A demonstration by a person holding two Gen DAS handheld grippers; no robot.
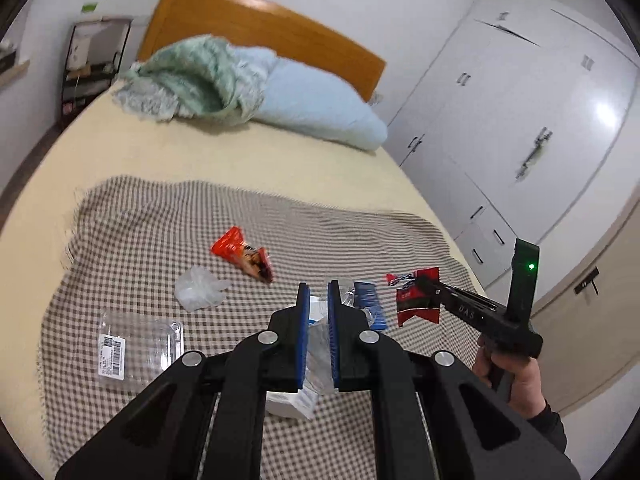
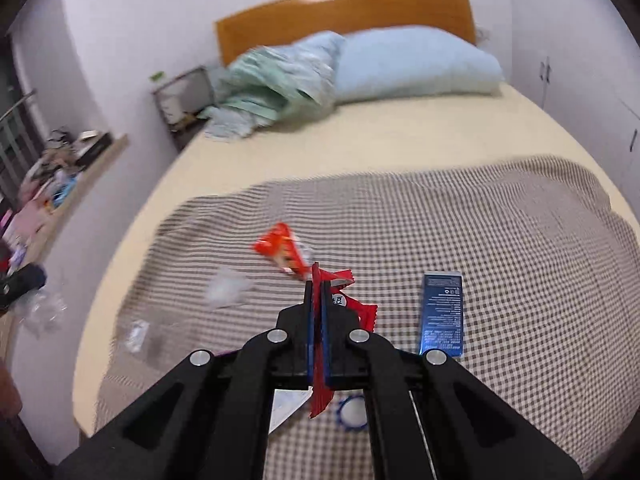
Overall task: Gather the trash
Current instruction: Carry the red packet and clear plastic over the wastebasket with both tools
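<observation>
Trash lies scattered on a brown-and-white checked blanket (image 1: 160,240) spread over the foot half of a bed (image 1: 240,160). Two pieces are already off the blanket. The right gripper (image 2: 318,292) has its jaws pressed together on a red wrapper (image 2: 320,392), which sticks out above the tips and hangs below them; in the left wrist view the same red wrapper (image 1: 418,300) dangles in the air past the blanket's right edge. The left gripper (image 1: 319,296) has its jaws nearly together, pinching a crumpled clear plastic bag (image 1: 318,354) that bulges between the blue pads.

Still on the blanket: an orange-red snack wrapper (image 1: 244,254) near its middle, a wad of clear plastic (image 1: 198,288) just left of that, a clear clamshell box with a barcode label (image 1: 136,350) toward the blanket's near left corner, and a flat blue packet (image 2: 442,314) toward its right side. At the blanket's near edge, partly hidden under the grippers, lie a white paper piece (image 1: 290,402) and a small round blue-rimmed cap (image 2: 352,414).

Beyond the blanket, at the head of the bed, a light blue pillow (image 1: 320,108) and a rumpled green blanket (image 1: 188,80) rest against the wooden headboard (image 1: 256,24). White wardrobe doors (image 1: 520,120) stand to the bed's right side.
</observation>
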